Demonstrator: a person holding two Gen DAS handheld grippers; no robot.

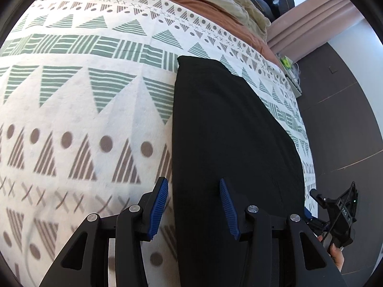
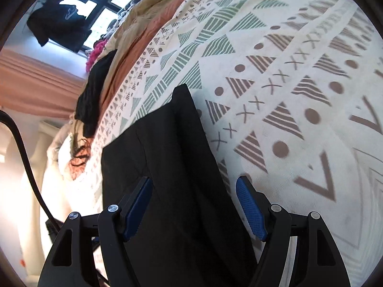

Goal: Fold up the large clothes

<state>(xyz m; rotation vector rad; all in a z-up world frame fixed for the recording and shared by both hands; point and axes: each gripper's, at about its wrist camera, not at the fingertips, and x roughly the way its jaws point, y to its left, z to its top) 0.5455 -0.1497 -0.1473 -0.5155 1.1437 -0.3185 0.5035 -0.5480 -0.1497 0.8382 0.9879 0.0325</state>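
Black cloth, one long folded garment (image 1: 229,143), lies flat on the patterned bedspread (image 1: 79,119), near the bedspread's edge beside the dark floor (image 1: 347,124). Two grippers are in play, each with two blue pads. Left gripper (image 1: 194,208) hangs over the garment's near end, jaws about half apart, one pad (image 1: 158,205) above the bedspread and the other above the black cloth, gripping nothing. Right gripper (image 2: 195,205) straddles the same garment (image 2: 172,167) with jaws wide, the cloth running between them and neither pad pressing it. Beyond the bedspread's far edge sits one heap of other clothes (image 2: 124,38) on a rust-coloured sheet (image 2: 148,33). One hand (image 1: 336,254) shows in the left view, holding the right gripper.
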